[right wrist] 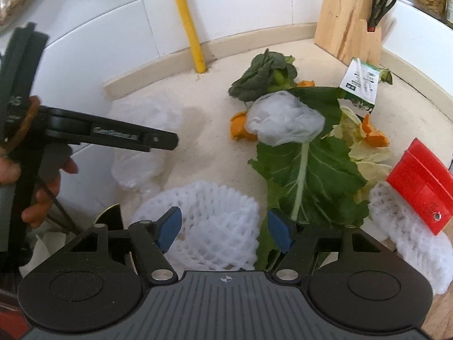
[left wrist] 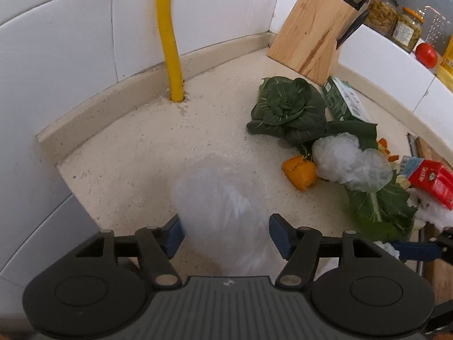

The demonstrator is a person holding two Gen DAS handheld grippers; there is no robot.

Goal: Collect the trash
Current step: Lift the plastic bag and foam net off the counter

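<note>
My left gripper (left wrist: 228,235) stands open over the beige counter (left wrist: 141,147), with a blurred white translucent wad (left wrist: 220,198) between its blue pads (left wrist: 280,235); I see no firm press on it. In the right wrist view the left gripper (right wrist: 170,140) shows side-on above blurred white wads (right wrist: 136,167) at the counter's left edge. The right gripper (right wrist: 223,228) is open, a white foam net (right wrist: 203,221) lying on the counter between and under its pads. Further off lie crumpled plastic wrap (right wrist: 283,119), orange peel (right wrist: 240,127), a big green leaf (right wrist: 314,170) and a red carton (right wrist: 421,187).
A leafy cabbage head (left wrist: 288,107), a green carton (left wrist: 342,102) and a second foam net (right wrist: 410,235) also lie on the counter. A wooden knife block (left wrist: 314,31) stands in the corner by a yellow pipe (left wrist: 170,42). Tiled walls close the back and left.
</note>
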